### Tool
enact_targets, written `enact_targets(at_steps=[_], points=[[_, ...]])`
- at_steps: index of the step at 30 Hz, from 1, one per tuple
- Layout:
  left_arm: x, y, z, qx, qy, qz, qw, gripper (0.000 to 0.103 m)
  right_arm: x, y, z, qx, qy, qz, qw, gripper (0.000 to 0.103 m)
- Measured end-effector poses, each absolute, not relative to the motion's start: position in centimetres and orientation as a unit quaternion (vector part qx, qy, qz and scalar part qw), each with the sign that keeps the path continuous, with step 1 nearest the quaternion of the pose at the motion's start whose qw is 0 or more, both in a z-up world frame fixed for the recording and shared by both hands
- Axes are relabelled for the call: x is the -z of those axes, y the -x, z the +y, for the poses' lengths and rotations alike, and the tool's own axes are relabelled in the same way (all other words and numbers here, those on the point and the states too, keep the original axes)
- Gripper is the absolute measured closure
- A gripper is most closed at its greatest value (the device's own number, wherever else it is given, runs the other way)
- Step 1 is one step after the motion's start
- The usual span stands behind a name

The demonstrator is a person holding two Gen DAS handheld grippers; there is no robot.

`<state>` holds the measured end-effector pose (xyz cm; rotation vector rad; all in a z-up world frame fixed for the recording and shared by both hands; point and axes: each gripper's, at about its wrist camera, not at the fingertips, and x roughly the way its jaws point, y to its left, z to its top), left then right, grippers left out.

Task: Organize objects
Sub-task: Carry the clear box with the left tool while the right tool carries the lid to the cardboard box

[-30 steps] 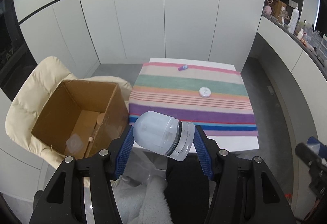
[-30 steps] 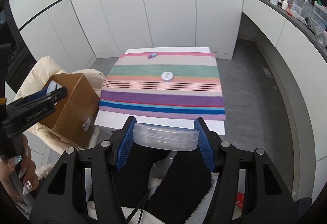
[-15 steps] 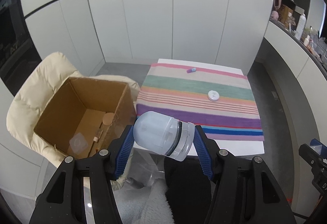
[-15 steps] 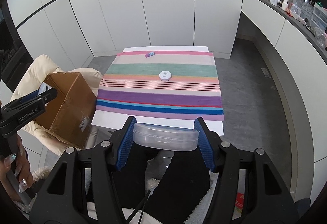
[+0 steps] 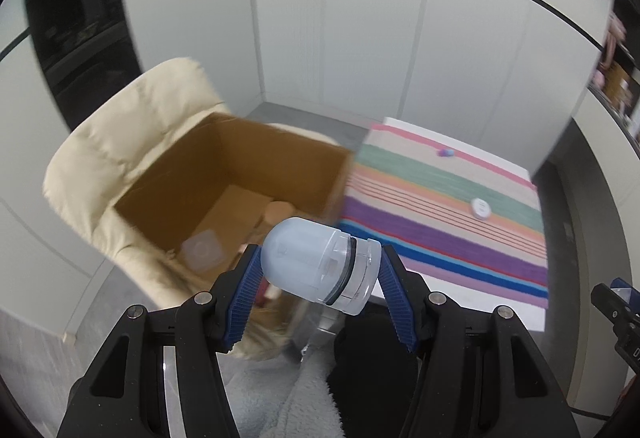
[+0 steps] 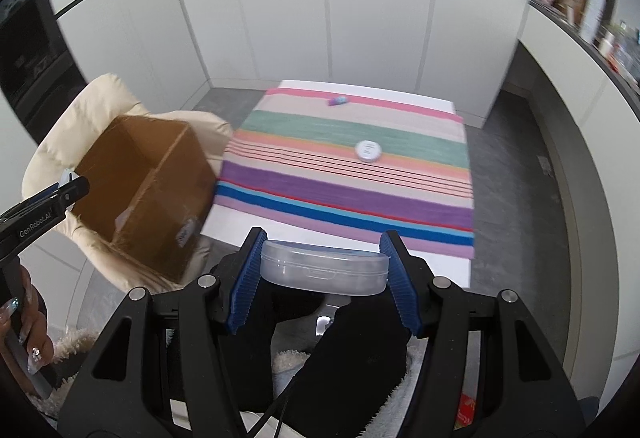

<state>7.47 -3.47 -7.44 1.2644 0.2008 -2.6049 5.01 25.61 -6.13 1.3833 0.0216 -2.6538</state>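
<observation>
Moved: left tool [image 5: 320, 272] has swung toward the cardboard box [image 5: 224, 198], now nearer than before.
Left tool: clamped on a frosted bottle [image 5: 320, 262], above the box's near edge.
Right tool [image 6: 323, 272]: gripping a clear case [image 6: 324, 268], short of the tabletop [image 6: 348, 174].
Tabletop: round tin [image 6: 368, 151], small purple tube [image 6: 338, 101].
</observation>
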Motion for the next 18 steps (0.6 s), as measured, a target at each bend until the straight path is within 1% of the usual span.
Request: enact_targets(at_steps=[14, 18], points=[[8.7, -13.1, -15.7, 0.861, -0.43, 0.137, 0.235, 0.044, 6.9, -4.0, 10.4, 0.857, -0.458, 0.087, 0.219, 0.042], [9.7, -14.0, -18.3, 0.846, -0.439, 0.165, 0.253, 0.044, 7.2, -4.4, 6.7, 0.846, -0.457, 0.109, 0.252, 0.042]])
